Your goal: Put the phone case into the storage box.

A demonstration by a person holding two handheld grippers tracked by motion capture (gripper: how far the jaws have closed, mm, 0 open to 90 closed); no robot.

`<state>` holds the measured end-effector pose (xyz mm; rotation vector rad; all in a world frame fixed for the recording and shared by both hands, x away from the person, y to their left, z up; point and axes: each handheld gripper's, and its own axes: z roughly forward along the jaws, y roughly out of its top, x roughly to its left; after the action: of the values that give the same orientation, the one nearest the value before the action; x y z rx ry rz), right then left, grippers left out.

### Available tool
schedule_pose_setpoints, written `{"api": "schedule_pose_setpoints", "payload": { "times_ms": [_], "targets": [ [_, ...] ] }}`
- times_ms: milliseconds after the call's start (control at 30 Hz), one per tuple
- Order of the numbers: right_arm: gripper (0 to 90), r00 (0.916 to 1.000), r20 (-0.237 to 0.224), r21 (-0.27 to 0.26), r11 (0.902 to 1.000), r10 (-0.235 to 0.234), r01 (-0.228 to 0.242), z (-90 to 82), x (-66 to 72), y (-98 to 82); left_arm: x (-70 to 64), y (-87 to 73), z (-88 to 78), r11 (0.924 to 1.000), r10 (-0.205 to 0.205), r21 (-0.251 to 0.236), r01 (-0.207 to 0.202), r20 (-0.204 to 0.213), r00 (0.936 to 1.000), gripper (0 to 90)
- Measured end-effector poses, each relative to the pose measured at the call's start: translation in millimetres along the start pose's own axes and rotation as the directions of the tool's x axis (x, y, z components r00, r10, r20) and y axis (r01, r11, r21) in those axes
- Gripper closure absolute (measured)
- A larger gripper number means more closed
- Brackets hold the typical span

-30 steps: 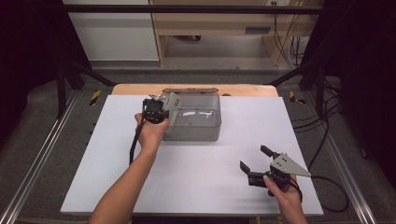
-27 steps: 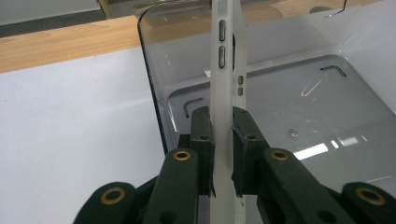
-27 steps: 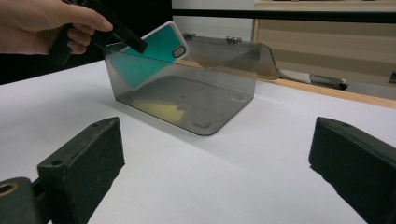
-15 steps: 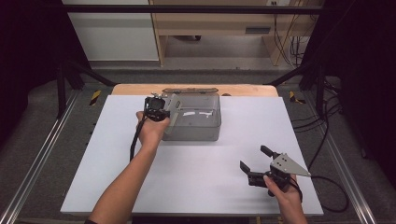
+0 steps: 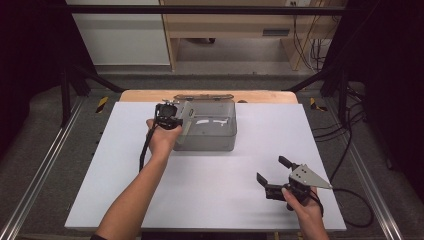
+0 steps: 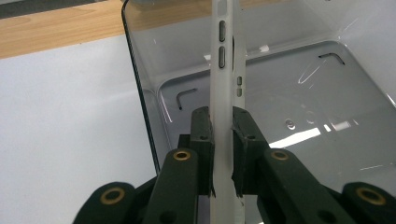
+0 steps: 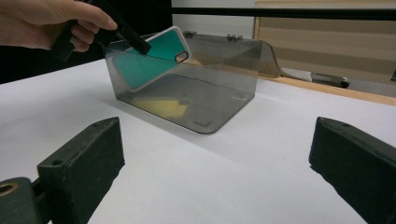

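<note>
Phone case parked over the box, nothing budging

Left gripper (image 5: 168, 116) clamped on the white-edged teal phone case (image 6: 225, 93), tilted over the smoky clear box (image 5: 220, 140) near the surface's far edge, same as a second ago. Right gripper (image 5: 272, 175) idle, jaws wide, near corner. Drop-in probably next.

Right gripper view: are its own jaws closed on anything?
No, the right gripper has its jaws wide apart over the bare white table, with nothing between them.
</note>
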<state>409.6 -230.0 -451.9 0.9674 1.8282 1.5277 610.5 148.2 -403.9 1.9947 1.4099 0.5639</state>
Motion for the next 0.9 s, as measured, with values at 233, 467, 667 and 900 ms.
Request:
{"api": "schedule_pose_setpoints", "payload": {
  "times_ms": [233, 467, 667, 900],
  "targets": [
    [3.6, 1.0, 0.001, 0.001, 1.0, 0.0, 0.0, -0.1, -0.1, 0.0, 0.2, -0.1, 0.9, 1.0, 0.0, -0.002, 0.0, 0.004, 1.0, 80.7],
    [3.6, 1.0, 0.0, 0.002, 1.0, -0.004, 0.004, 0.3, 0.0, -0.2, -0.1, -0.1, 1.6, 1.0, 0.0, -0.006, 0.0, 0.0, 1.0, 80.8],
    [3.5, 1.0, 0.0, 0.003, 1.0, -0.004, 0.004, 0.4, -0.2, -0.5, 0.5, 0.2, 3.9, 1.0, -0.002, 0.003, 0.002, 0.001, 1.0, 80.8],
    [3.6, 1.0, -0.001, 0.006, 1.0, -0.002, 0.002, 0.7, 0.1, -0.7, 1.7, 1.0, 6.9, 0.9999, -0.002, 0.016, 0.002, 0.002, 1.0, 80.7]
  ]
}}
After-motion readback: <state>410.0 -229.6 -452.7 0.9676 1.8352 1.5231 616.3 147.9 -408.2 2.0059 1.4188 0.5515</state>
